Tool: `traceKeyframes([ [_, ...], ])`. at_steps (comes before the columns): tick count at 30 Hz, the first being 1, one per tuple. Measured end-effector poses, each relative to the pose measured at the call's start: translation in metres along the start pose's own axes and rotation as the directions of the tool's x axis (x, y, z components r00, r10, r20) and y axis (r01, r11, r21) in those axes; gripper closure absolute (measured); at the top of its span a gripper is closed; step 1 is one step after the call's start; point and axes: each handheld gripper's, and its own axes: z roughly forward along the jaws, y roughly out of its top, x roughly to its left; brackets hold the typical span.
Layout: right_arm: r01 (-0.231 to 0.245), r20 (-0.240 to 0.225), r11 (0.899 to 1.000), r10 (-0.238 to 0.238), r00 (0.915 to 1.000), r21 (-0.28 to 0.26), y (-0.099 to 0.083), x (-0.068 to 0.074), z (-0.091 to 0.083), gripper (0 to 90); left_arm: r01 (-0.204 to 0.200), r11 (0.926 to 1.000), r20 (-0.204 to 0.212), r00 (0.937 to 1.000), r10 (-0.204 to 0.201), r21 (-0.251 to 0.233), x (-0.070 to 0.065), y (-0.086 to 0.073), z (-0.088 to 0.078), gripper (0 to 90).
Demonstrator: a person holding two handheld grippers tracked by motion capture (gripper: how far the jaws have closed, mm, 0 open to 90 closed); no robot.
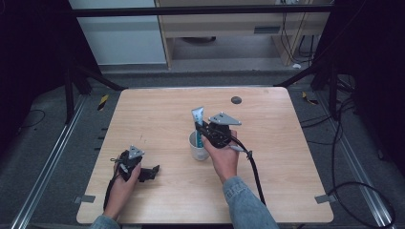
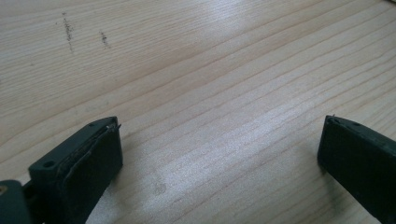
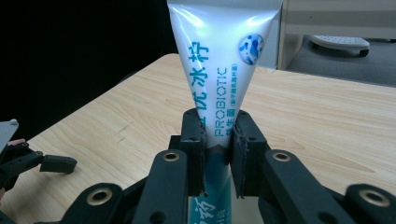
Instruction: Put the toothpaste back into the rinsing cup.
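Dim, soft overhead light, dark surroundings, glare on the table, blurred near jaws.

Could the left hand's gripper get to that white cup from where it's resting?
Probably yes: bare table lies between the left gripper and the cup. But the right gripper holds a toothpaste tube just above it.

The cup stands on the table, near the middle. The tube stands up over the cup, its wide end on top. The right gripper is just right of the cup, with the tube between its jaws. The left gripper rests on the table, well left of the cup and nearer the person.
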Motion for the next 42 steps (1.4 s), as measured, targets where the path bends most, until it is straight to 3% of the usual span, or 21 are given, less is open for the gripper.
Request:
traceKeyframes([
  [27, -0.035, 0.006, 0.999, 0.034, 0.9994, 0.01, -0.01, -0.006, 0.0, 76.9, 0.0, 1.0, 0.0, 1.0, 0.0, 0.0, 0.0, 0.0, 0.0, 0.0],
  [42, -0.031, 0.009, 0.999, 0.031, 0.9995, 0.024, -0.012, -0.006, 0.002, 76.7, 0.0, 1.0, 0.0, 1.0, 0.0, 0.0, 0.0, 0.0, 0.0, 0.0],
])
